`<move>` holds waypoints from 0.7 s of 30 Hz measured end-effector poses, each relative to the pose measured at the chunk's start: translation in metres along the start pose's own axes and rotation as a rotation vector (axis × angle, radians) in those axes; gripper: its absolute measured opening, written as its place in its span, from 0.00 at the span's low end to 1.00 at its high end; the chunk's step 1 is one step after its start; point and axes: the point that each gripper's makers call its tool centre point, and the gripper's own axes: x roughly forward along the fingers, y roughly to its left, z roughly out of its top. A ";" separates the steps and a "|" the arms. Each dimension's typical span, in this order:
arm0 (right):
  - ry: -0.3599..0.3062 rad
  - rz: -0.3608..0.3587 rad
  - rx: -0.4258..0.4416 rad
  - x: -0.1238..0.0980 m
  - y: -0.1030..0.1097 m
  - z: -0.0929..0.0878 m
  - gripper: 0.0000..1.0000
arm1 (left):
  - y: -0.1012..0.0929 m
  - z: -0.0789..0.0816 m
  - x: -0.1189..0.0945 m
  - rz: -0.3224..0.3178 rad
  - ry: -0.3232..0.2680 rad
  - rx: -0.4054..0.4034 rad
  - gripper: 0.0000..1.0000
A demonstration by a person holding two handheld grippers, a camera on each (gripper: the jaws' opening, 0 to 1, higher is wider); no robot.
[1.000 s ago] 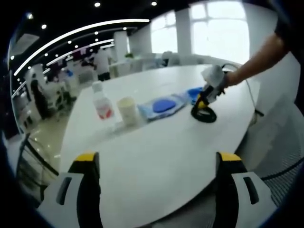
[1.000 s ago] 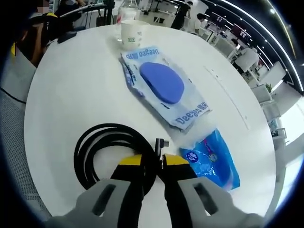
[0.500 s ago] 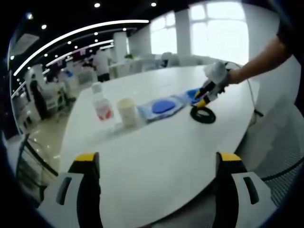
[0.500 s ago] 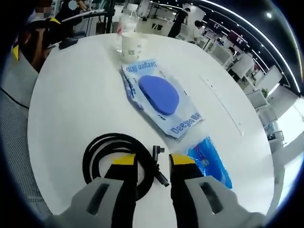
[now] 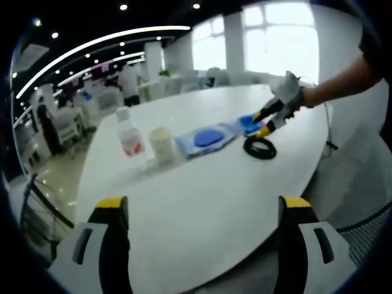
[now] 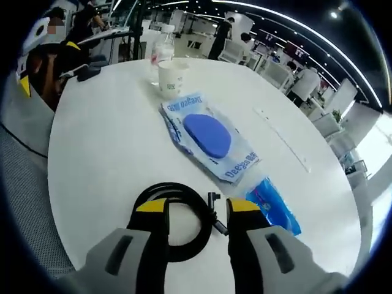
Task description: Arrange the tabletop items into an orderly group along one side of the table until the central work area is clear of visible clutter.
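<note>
Table (image 6: 98, 153), white and round, carries a row of items along its far part. Wet-wipes pack (image 6: 208, 142) with the blue lid lies flat in the middle of that row, a small blue packet (image 6: 274, 205) just beside its near end. Coiled black cable (image 6: 174, 215) lies loose beneath the right gripper (image 6: 196, 209), jaws spread above it. Paper cup (image 6: 170, 78) and bottle (image 6: 162, 49) stand together past the pack. Left gripper (image 5: 203, 211) hovers well apart over bare tabletop, jaws wide open.

Bright window glare — soft fisheye edges.
</note>
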 end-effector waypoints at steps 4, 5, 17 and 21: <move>-0.016 -0.008 0.070 -0.009 0.004 0.000 0.43 | -0.001 0.001 0.000 -0.003 -0.001 0.000 0.99; -0.021 -0.010 0.075 -0.011 0.005 0.000 0.44 | -0.001 0.000 0.000 -0.004 -0.001 0.000 0.99; -0.075 -0.032 0.248 -0.040 0.020 0.001 0.58 | -0.001 -0.002 0.001 -0.005 0.009 -0.011 0.98; -0.084 -0.050 0.273 -0.051 0.026 -0.002 0.66 | 0.001 -0.001 0.001 -0.001 0.001 -0.017 0.98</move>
